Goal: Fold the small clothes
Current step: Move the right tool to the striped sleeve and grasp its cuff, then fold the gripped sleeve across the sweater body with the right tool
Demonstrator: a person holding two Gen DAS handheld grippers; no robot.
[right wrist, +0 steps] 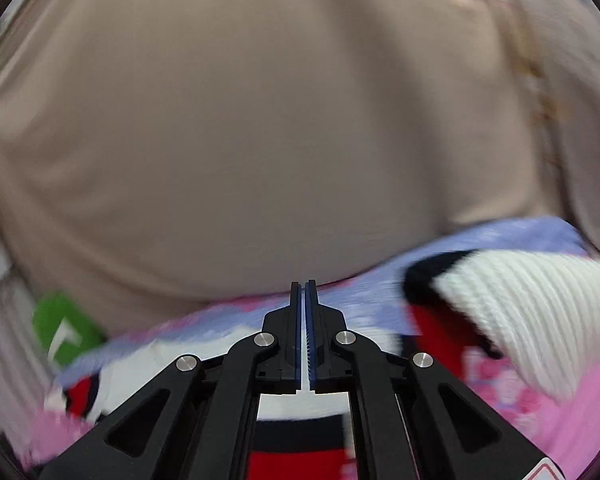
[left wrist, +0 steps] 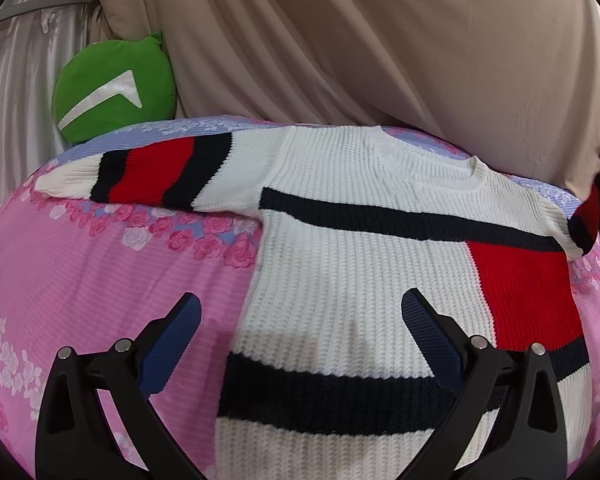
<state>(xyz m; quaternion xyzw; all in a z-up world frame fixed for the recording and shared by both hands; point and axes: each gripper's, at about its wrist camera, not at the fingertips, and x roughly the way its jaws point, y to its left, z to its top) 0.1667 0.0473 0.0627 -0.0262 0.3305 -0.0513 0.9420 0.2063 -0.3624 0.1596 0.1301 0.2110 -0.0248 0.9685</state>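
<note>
Sweater: I saw the knitted sweater (left wrist: 340, 280) lying flat, front up, on the bed, white with dark bands and red blocks; spread out like that, it looked ready for a first fold, none yet made.
Sleeves: one sleeve (left wrist: 148, 176) stretched straight out to the side in my left view; the other sleeve (left wrist: 584, 220) ran off toward the picture's edge, so I could not follow its end. I judged both would need bringing in over the body.
Left hand-held gripper (left wrist: 300, 336): its blue pads stood wide apart, hovering over the lower part of the sweater, one pad above the bedsheet and one above the knit, nothing between them. I read that as lining up for the side edge near the hem.
Right hand-held gripper (right wrist: 305, 320): its pads were pressed together with only a sliver of light between, and I saw no cloth caught there. The view was smeared with motion blur.
Surface: a pink bedsheet (left wrist: 100, 280) printed with roses, with a lilac band at the far side; soft, so the knit could drag or bunch.
Room: beige draped cloth (left wrist: 340, 40) behind the bed, a green cushion (left wrist: 116, 88) at the far corner, pale curtain (left wrist: 8, 92) beside it.
</note>
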